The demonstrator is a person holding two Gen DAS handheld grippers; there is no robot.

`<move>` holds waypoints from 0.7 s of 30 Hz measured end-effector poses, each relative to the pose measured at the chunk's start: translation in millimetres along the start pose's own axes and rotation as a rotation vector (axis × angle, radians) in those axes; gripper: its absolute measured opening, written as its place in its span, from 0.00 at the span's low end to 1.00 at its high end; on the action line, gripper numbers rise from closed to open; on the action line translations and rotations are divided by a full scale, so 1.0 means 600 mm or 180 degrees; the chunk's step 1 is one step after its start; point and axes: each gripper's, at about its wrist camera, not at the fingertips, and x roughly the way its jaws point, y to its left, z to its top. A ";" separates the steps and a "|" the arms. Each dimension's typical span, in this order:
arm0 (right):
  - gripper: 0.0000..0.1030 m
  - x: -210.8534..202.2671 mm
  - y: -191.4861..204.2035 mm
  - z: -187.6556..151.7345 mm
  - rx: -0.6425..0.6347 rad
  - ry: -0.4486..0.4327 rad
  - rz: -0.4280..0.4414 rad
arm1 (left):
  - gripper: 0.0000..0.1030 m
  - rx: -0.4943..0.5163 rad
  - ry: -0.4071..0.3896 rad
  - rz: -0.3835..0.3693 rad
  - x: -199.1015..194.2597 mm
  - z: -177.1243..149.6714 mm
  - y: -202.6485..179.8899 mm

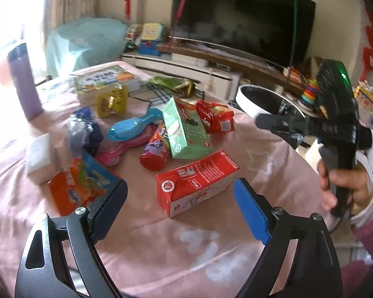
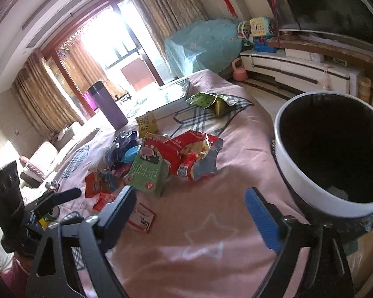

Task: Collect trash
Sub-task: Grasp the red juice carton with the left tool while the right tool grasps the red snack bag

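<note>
The left gripper (image 1: 180,196) is released, its jaws on both sides of the red carton (image 1: 196,182) near the table's (image 1: 149,248) front edge. The right gripper (image 2: 189,213) is also released, empty, beside the bin (image 2: 303,181). The person should lower fully, then clench across the carton's narrow sides.

**Count of things on the pink cloth**

Two drink cartons lie ahead of the left tongs: one red carton (image 1: 196,182) just beyond its fingertips, one green carton (image 1: 185,131) farther out. Snack wrappers number at least four: an orange one (image 1: 82,186) touching the left finger of those tongs, a red one (image 1: 217,119) behind the green carton, a yellow one (image 1: 112,100) and a green one (image 1: 172,84) farther back. One red tube (image 1: 154,152) lies beside the green carton. One purple flask (image 1: 24,82) stands far left. One white bin (image 2: 328,154) sits beside the right tongs' right finger. One stack of books (image 1: 107,82) lies at the far edge; the blue crumpled pieces are too blurred to count.
</note>
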 end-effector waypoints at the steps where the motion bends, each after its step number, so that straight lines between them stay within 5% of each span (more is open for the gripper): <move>1: 0.74 0.009 -0.001 0.004 0.0020 0.0025 0.0013 | 0.87 0.0022 0.0047 -0.0053 0.009 0.001 0.004; 8: 0.58 0.066 -0.011 0.023 0.0086 0.0191 0.0085 | 0.87 0.0216 0.0209 -0.0321 0.051 0.008 0.002; 11: 0.42 0.087 -0.016 0.025 0.0141 0.0267 0.0115 | 0.87 0.0264 0.0197 -0.0320 0.059 0.009 -0.008; 13: 0.13 0.092 -0.016 0.025 0.0152 0.0299 0.0131 | 0.78 0.0295 0.0158 -0.0305 0.057 0.008 -0.017; 15: 0.09 0.089 -0.014 0.023 0.0126 0.0283 0.0139 | 0.48 0.0293 0.0179 -0.0331 0.056 0.007 -0.024; 16: 0.06 0.085 -0.013 0.022 0.0115 0.0274 0.0161 | 0.41 0.0276 0.0184 -0.0343 0.055 0.005 -0.026; 21: 0.03 0.055 -0.009 0.015 0.0107 0.0216 0.0230 | 0.32 0.0242 0.0127 -0.0287 0.043 -0.004 -0.048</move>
